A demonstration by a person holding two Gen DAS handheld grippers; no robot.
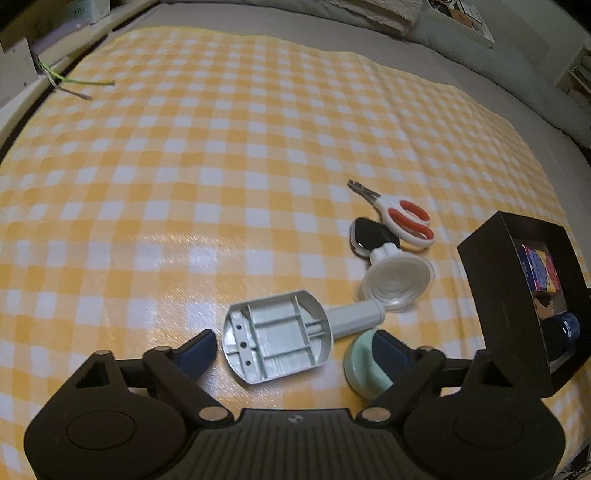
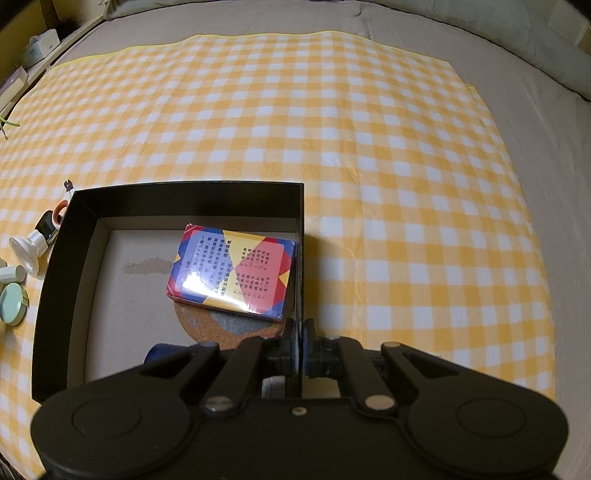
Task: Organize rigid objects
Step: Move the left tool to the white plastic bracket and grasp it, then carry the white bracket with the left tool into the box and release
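The left gripper (image 1: 291, 350) is hanging wide apart astride the grey scoop (image 1: 277, 341), needing a centred squeeze; the right gripper (image 2: 300, 345) is pinching the black box (image 2: 55, 280) wall

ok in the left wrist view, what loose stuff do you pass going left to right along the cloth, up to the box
grey plastic shell → mint round case → clear suction cup → black box

A yellow-and-white checked cloth (image 2: 369, 147) is lying over a grey bed (image 2: 535, 110). Beyond the cloth, pale bedding (image 1: 369, 13) is sitting.
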